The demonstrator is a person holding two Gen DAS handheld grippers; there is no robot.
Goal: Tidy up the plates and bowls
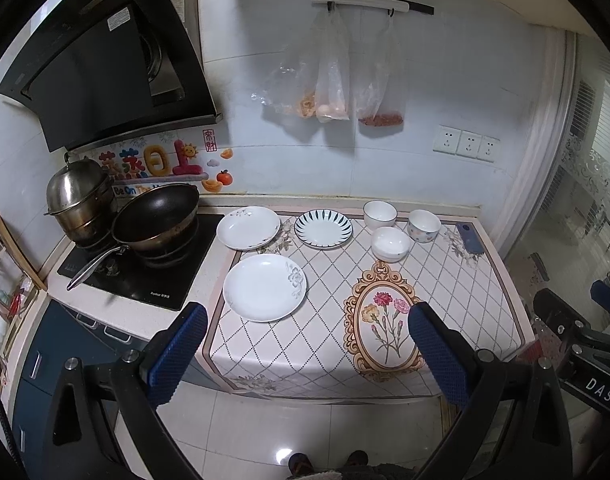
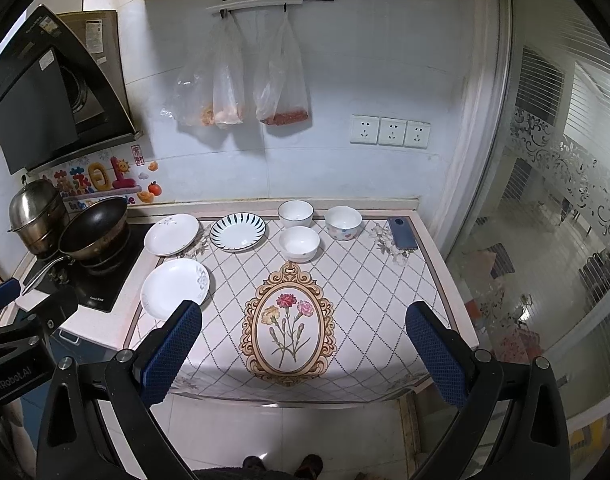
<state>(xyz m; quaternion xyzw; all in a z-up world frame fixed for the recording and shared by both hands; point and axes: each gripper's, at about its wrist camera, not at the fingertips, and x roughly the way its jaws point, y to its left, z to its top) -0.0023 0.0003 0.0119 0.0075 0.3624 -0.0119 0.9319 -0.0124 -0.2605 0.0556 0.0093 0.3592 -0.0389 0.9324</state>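
Through the left wrist camera I see my left tool (image 1: 307,350) held back from the counter (image 1: 501,280), its blue pads spread wide with nothing between them. Three plates lie on the patterned cloth toward the stove side: a white plate with a grey flower (image 1: 264,287) nearest me, a second floral plate (image 1: 248,227) behind it overhanging the black cooktop (image 1: 145,276), and a blue-striped plate (image 1: 323,229) just beside that one. To their right stand three bowls in a tight cluster: a white bowl (image 1: 379,214) at the back, a dotted bowl (image 1: 424,226) beside it, a plain white bowl (image 1: 390,243) in front. A phone (image 1: 469,238) lies near the counter's far right edge. A wok (image 1: 157,216) and a steel pot (image 1: 79,196) sit on the cooktop.

Through the right wrist camera my right tool (image 2: 305,348) is likewise spread and empty, hovering short of the counter edge above the flower medallion (image 2: 287,326). The bowls are ahead, the plates off to the left.

I judge all of this to be glazed ceramic: stiff, smooth, slippery against the pads and breakable if knocked together. The plates sit nearly flat, so I would pinch a rim from the side; the nearest plate offers the freest edge. The bowls look light, and pinching one wall over the lip seems the safest hold.
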